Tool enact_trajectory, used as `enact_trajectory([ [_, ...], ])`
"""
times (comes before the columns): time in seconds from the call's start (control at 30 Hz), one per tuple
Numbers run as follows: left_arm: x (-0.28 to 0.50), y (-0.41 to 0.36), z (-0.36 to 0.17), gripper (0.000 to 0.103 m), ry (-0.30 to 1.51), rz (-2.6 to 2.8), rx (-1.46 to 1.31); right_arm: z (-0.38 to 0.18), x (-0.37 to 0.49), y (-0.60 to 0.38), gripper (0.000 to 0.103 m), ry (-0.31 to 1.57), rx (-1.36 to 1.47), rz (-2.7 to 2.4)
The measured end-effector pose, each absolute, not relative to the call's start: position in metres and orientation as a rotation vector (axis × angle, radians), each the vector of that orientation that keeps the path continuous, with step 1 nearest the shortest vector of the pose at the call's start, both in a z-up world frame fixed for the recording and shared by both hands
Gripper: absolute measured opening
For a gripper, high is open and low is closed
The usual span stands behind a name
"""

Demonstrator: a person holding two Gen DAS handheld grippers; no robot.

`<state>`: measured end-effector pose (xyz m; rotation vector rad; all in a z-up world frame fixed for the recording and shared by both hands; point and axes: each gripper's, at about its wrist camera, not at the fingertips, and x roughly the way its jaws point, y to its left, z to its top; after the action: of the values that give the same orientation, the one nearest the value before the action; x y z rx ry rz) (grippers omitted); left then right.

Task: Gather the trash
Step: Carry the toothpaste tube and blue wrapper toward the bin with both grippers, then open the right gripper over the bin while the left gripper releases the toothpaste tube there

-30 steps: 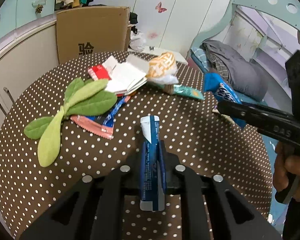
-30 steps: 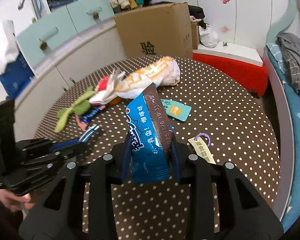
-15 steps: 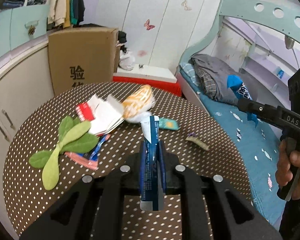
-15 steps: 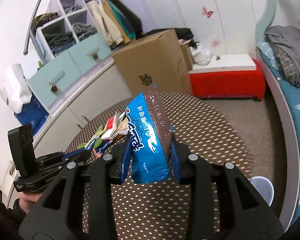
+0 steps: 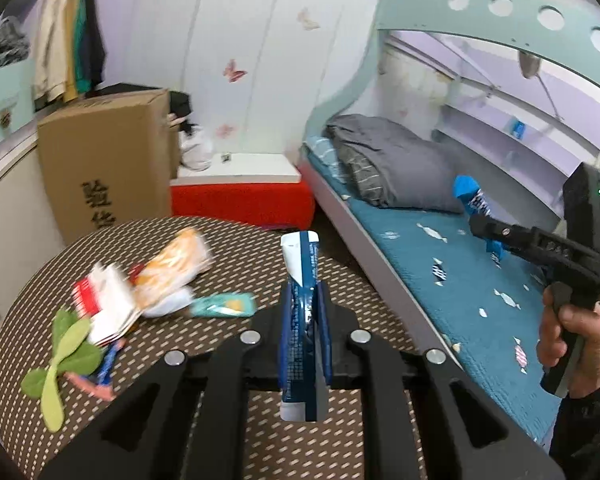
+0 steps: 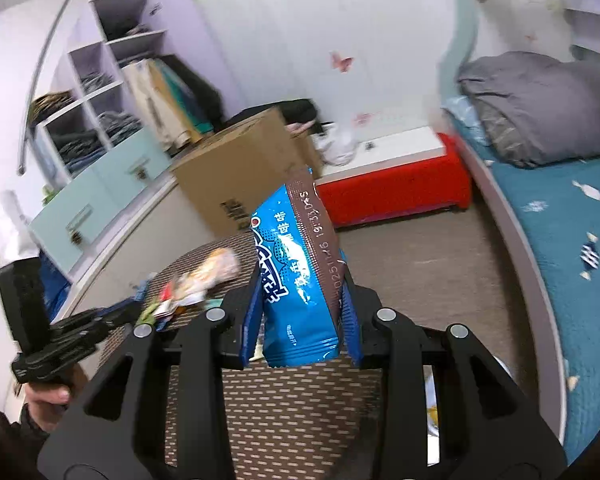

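Holding one piece of trash each, both grippers hang above the round polka-dot bench [image 5: 228, 256]. The left gripper [image 5: 305, 332] pinches a slim blue-and-white wrapper [image 5: 300, 280] nearly shut; the right gripper [image 6: 300, 312] clamps a blue snack packet [image 6: 296, 272]. This looks like the carry step: next, find a bin, none visible. More wrappers [image 5: 172, 268] remain on the bench.

Bright, even indoor light; motion blur, fisheye-warped dark edges.
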<state>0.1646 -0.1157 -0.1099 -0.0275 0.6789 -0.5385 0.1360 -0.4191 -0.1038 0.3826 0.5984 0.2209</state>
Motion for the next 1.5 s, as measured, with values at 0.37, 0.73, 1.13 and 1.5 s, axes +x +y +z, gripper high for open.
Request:
enact_trajectory([
  [0.37,0.174,-0.202,-0.112,0.012,0.692,-0.663,0.040,-0.204,0.151,-0.519,0.034,0.778,0.547,-0.026],
  [0.73,0.194,-0.288,-0.147,0.012,0.787,-0.756,0.136,-0.324,0.161,-0.569,0.064,0.950,0.705,-0.155],
  [1.13,0.206,-0.390,-0.212,0.012,0.963,-0.893,0.242,-0.305,0.093,-0.621,0.080,0.809,0.813,-0.266],
  [1.5,0.215,-0.446,-0.260,0.036,1.075,-0.949,0.318,-0.269,0.069,-0.632,0.086,0.709,0.812,-0.273],
])
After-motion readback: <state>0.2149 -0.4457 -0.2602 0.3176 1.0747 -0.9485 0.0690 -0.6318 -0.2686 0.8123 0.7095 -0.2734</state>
